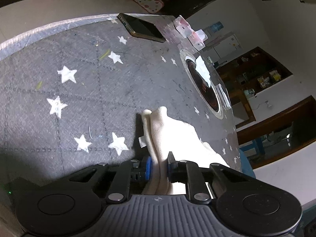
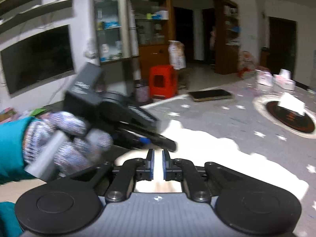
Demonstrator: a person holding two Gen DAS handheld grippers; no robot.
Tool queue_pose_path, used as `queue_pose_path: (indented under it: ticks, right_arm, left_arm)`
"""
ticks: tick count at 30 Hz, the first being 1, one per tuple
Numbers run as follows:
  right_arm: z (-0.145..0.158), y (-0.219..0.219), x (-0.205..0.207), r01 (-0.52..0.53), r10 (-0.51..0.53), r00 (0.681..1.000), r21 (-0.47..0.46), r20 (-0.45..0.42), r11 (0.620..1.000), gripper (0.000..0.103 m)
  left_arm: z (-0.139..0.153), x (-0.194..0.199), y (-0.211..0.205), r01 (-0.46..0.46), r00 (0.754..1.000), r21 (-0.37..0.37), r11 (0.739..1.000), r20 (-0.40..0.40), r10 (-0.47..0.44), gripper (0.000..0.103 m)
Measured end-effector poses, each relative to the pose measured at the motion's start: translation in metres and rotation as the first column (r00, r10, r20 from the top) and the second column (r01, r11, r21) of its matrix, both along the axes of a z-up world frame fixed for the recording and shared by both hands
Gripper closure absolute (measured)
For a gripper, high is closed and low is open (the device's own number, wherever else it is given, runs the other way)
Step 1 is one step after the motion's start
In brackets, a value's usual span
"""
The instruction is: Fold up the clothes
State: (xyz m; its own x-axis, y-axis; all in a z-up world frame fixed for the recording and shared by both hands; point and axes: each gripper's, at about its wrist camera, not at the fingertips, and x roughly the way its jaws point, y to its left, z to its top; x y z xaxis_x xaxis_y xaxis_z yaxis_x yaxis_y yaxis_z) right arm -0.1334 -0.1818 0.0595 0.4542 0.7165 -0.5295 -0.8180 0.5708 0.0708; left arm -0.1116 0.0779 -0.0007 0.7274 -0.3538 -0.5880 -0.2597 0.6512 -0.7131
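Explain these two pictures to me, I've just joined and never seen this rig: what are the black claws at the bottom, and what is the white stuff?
No robot here: a person holds a two-finger gripper in each hand, with a camera on each looking along its fingers. In the left wrist view, the left gripper is shut on a bunched white garment, over a grey star-patterned table cover. A phone lies near the far edge. In the blurred right wrist view, the right gripper has its pads close together with white cloth between them. The gloved hand at left holds the other gripper.
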Motion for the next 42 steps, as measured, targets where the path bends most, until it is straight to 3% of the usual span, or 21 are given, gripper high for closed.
queue_pose_path:
  ticks: [2, 5, 10, 14, 18, 23, 27, 28, 37, 42]
  right_arm:
    - [-0.004, -0.015, 0.009, 0.074, -0.074, 0.997, -0.012, -0.011, 0.997, 0.092]
    - [-0.012, -0.044, 0.027, 0.207, -0.207, 0.978, -0.035, -0.022, 0.978, 0.076]
    - [-0.027, -0.091, 0.055, 0.404, -0.407, 0.912, -0.049, -0.061, 0.913, 0.070]
    - [-0.037, -0.118, 0.073, 0.478, -0.477, 0.869, -0.022, -0.133, 0.878, 0.066]
    - [-0.047, -0.130, 0.084, 0.498, -0.488, 0.850, 0.001, -0.197, 0.867, 0.065]
    - [-0.050, -0.129, 0.087, 0.508, -0.488, 0.842, 0.035, -0.232, 0.860, 0.068]
    - [-0.047, -0.125, 0.085, 0.504, -0.476, 0.844, 0.060, -0.245, 0.862, 0.090]
    - [-0.045, -0.125, 0.083, 0.505, -0.477, 0.845, 0.066, -0.241, 0.861, 0.092]
    - [-0.020, -0.143, 0.067, 0.542, -0.515, 0.837, 0.149, -0.185, 0.827, 0.093]
    - [-0.007, -0.167, 0.063, 0.588, -0.572, 0.809, 0.152, -0.137, 0.795, 0.093]
  left_arm:
    - [0.001, 0.000, -0.001, 0.004, 1.000, 0.012, 1.000, 0.003, -0.004, 0.086]
    - [0.002, 0.001, -0.002, 0.010, 1.000, 0.030, 0.999, 0.008, -0.010, 0.086]
    - [0.005, 0.003, -0.005, 0.022, 1.000, 0.065, 0.998, 0.015, -0.023, 0.086]
    - [0.006, 0.006, -0.006, 0.029, 0.999, 0.088, 0.996, 0.015, -0.031, 0.086]
    - [0.007, 0.008, -0.007, 0.040, 0.999, 0.109, 0.993, 0.016, -0.041, 0.086]
    - [0.010, 0.010, -0.009, 0.053, 0.998, 0.144, 0.988, 0.026, -0.057, 0.086]
    - [0.014, 0.011, -0.013, 0.065, 0.997, 0.177, 0.982, 0.038, -0.073, 0.087]
    - [0.016, 0.011, -0.014, 0.070, 0.996, 0.186, 0.980, 0.045, -0.080, 0.087]
    - [0.045, 0.030, -0.040, 0.142, 0.978, 0.248, 0.958, 0.113, -0.174, 0.089]
    - [0.056, 0.052, -0.075, 0.215, 0.958, 0.269, 0.939, 0.130, -0.257, 0.089]
